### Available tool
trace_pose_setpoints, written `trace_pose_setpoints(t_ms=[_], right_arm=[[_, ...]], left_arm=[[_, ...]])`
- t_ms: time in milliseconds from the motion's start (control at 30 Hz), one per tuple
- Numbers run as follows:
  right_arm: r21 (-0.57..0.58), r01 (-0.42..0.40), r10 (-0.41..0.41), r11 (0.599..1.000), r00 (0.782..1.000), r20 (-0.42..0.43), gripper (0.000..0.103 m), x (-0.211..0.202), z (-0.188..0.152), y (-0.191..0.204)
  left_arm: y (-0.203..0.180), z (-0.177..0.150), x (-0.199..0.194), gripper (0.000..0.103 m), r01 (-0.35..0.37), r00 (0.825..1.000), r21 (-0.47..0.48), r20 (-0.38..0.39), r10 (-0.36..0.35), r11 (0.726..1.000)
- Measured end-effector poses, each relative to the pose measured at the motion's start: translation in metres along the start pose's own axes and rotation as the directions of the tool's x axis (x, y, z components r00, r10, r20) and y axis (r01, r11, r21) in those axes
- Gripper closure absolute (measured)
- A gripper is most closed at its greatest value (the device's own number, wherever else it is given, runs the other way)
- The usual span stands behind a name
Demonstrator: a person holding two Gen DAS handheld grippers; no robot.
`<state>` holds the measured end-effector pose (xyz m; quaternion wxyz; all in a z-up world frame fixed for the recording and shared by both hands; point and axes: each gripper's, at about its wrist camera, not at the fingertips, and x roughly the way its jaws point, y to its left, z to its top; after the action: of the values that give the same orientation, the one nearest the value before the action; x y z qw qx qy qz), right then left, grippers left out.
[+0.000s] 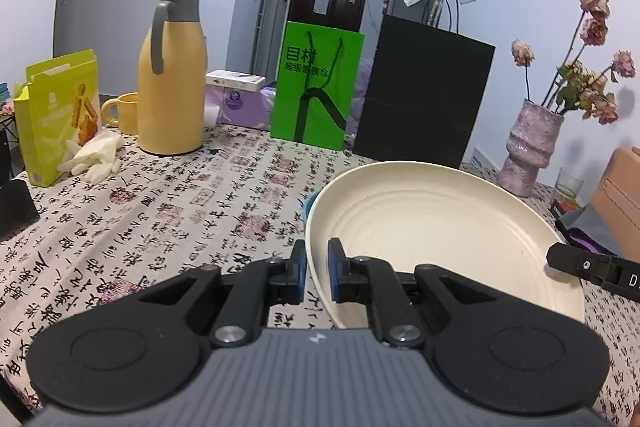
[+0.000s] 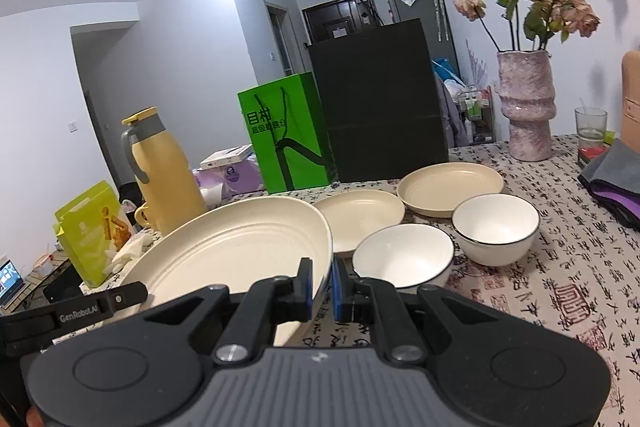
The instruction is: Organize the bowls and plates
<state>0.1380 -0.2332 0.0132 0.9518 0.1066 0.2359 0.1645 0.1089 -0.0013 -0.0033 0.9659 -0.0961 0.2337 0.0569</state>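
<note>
A large cream plate [image 1: 440, 227] hangs tilted above the patterned tablecloth [image 1: 180, 211], held from both sides. My left gripper [image 1: 317, 255] is shut on its left rim. My right gripper [image 2: 322, 271] is shut on the right rim of the same plate [image 2: 232, 251]. Each view shows the other gripper's black finger at the plate's far edge. To the right, on the table, lie two smaller cream plates [image 2: 360, 217] [image 2: 450, 189]. In front of them stand two white bowls with dark rims [image 2: 404, 259] [image 2: 496, 227].
A yellow thermos jug [image 1: 168, 79], a yellow mug [image 1: 124, 111], a snack box [image 1: 56, 115] and white gloves [image 1: 96, 155] stand at the left. A green bag [image 1: 316, 87] and a black bag [image 1: 424, 95] line the back. At the right are a vase [image 2: 526, 107], a glass [image 2: 590, 123] and folded cloths [image 2: 612, 179].
</note>
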Motion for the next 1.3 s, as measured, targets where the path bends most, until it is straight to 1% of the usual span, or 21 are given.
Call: trace_pose_setpoints(t_ms=[500, 1033, 1300], right_arm=[[0.049, 0.029, -0.028, 0.998, 0.999, -0.018, 0.093, -0.007, -0.019, -0.025], [0.096, 0.030, -0.030, 0.995, 1.000, -0.003, 0.094, -0.020, -0.034, -0.044], [0.116, 0.037, -0.036, 0.993, 0.999, -0.011, 0.094, -0.024, -0.045, -0.052]], left_arm=[[-0.015, -0.018, 0.005, 0.092, 0.034, 0.999, 0.037, -0.041, -0.033, 0.999], [-0.028, -0.033, 0.001, 0.092, 0.063, 0.997, 0.065, -0.058, -0.059, 0.996], [-0.033, -0.042, 0.001, 0.092, 0.073, 0.995, 0.080, -0.076, -0.067, 0.994]])
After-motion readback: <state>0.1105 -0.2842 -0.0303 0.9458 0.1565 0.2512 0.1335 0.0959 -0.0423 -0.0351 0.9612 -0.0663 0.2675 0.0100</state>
